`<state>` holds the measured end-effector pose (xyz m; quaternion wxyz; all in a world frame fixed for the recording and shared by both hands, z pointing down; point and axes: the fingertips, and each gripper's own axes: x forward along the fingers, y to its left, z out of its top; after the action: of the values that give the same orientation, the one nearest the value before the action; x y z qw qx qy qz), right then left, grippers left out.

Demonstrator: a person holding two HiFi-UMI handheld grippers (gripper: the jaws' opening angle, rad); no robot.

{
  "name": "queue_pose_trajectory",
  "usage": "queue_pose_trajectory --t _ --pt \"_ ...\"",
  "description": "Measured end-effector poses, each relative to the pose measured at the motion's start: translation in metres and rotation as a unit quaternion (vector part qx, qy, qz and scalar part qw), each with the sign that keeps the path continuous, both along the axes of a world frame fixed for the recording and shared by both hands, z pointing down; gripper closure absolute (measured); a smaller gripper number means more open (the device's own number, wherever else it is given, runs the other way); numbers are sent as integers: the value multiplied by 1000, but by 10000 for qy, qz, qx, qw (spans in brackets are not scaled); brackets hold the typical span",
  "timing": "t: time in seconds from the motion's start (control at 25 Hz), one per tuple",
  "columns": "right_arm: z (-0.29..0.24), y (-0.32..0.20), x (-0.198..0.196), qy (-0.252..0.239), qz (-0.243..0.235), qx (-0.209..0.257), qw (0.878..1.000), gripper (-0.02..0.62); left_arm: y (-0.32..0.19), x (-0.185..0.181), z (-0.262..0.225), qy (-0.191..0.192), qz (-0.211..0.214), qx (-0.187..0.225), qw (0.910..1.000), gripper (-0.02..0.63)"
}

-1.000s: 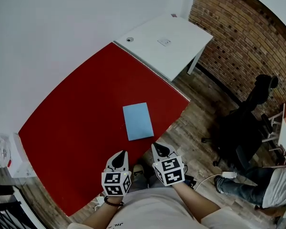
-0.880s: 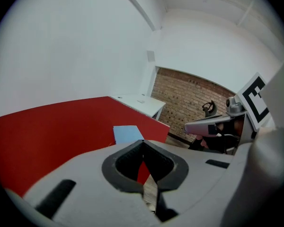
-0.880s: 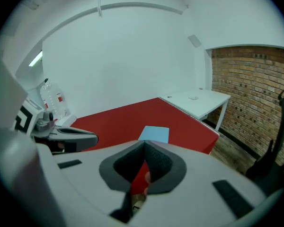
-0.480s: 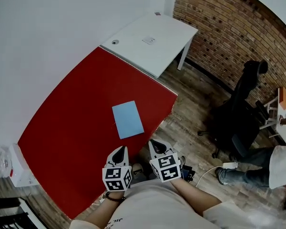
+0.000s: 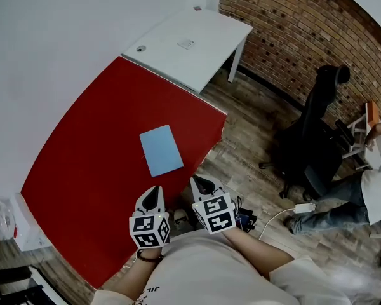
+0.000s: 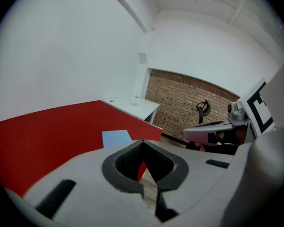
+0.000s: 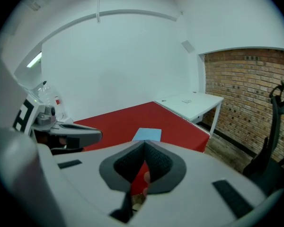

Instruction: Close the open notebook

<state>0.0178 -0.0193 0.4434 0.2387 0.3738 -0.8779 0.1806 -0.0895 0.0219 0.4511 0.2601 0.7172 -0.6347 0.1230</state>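
Blue notebook [image 5: 160, 150] lies closed mid-frame on the red surface [image 5: 82, 164]; left hand-held gripper [image 5: 155, 191] and right hand-held gripper [image 5: 198, 182] hover clenched, empty, below it. Job looks done; nothing remains.

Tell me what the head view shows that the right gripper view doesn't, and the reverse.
Head view only: a seated person, a power strip on the floor, the marker cube on the right tool. Right gripper view only: that tool's jaws close up, shut with nothing between them. Both: the notebook lying flat, apparently closed, on the red table, plus white desk, brick wall, chair and left tool.
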Motion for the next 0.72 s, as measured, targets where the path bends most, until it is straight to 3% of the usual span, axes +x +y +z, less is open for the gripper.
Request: queue_pose_trajectory --t 0.72 --pt "-1 3 3 4 -30 -19 10000 589 0 4 -2 11 -11 -30 10000 600"
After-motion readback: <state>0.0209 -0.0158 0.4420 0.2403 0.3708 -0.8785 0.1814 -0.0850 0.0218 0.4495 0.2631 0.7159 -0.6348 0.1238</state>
